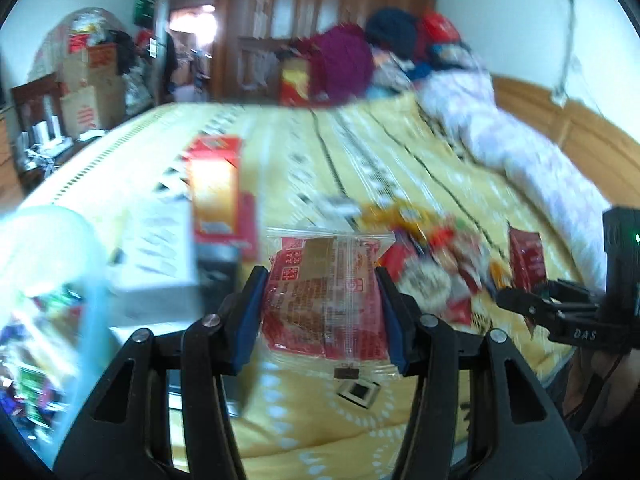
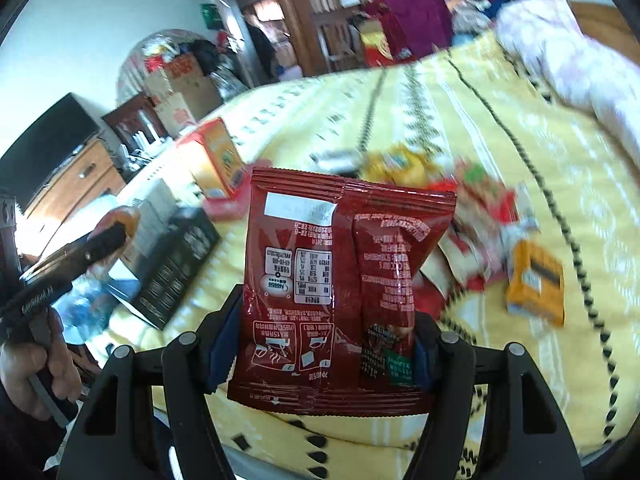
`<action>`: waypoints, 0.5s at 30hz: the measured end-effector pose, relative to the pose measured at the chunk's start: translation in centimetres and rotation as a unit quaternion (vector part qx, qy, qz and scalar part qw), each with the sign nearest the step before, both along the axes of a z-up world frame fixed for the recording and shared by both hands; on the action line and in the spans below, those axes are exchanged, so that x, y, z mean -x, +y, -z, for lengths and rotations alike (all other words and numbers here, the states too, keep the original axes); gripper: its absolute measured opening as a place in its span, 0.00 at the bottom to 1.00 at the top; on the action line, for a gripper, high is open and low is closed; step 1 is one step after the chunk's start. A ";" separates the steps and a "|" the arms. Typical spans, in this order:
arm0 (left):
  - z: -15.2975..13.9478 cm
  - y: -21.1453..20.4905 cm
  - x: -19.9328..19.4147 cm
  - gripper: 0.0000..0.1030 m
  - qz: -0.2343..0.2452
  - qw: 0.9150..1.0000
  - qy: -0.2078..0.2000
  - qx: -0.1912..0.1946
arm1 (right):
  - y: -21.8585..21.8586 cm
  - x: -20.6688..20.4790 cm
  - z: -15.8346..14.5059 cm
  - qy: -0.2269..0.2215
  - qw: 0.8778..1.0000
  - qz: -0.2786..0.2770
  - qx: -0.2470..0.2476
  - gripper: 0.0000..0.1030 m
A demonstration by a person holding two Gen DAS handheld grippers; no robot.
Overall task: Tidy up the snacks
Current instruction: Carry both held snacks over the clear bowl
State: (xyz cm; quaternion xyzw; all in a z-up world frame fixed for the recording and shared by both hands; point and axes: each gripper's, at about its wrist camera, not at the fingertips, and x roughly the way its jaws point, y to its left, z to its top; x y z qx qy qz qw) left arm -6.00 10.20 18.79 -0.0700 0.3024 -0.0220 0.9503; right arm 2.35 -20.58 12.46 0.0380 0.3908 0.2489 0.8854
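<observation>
My left gripper (image 1: 322, 276) is shut on a clear-and-red snack packet (image 1: 324, 296) and holds it above the yellow bedspread (image 1: 320, 412). My right gripper (image 2: 324, 316) is shut on a dark red coffee sachet (image 2: 340, 292), held upright above the bed; it also shows in the left wrist view (image 1: 526, 260). A pile of loose snack packets (image 1: 432, 256) lies on the bed ahead, also in the right wrist view (image 2: 476, 208). A clear plastic container (image 1: 44, 304) with sweets stands at the left.
An orange-red box (image 1: 218, 196), a white box (image 1: 156, 264) and a black box (image 2: 176, 268) lie left of the pile. An orange packet (image 2: 536, 280) lies at the right. Folded bedding (image 1: 500, 128) and clothes (image 1: 348, 60) are at the far end. A wooden dresser (image 2: 76, 180) stands left.
</observation>
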 end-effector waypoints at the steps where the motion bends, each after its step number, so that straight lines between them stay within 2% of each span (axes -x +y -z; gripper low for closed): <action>1: -0.5 0.8 0.2 0.52 -0.009 1.000 -0.006 0.002 | 0.6 0.0 -1.0 -0.009 1.000 -0.008 -0.003 0.70; 7: -4.7 8.2 2.5 0.52 -0.098 0.994 -0.051 -0.001 | 6.9 -0.6 -6.7 -0.057 0.995 -0.075 -0.021 0.70; 11: -6.3 14.0 5.0 0.52 -0.171 0.983 -0.063 -0.003 | 13.0 -0.2 -10.2 -0.081 0.986 -0.139 -0.035 0.70; 15: -6.3 19.7 7.3 0.52 -0.242 0.969 -0.057 0.001 | 20.5 0.6 -12.8 -0.095 0.972 -0.212 -0.046 0.70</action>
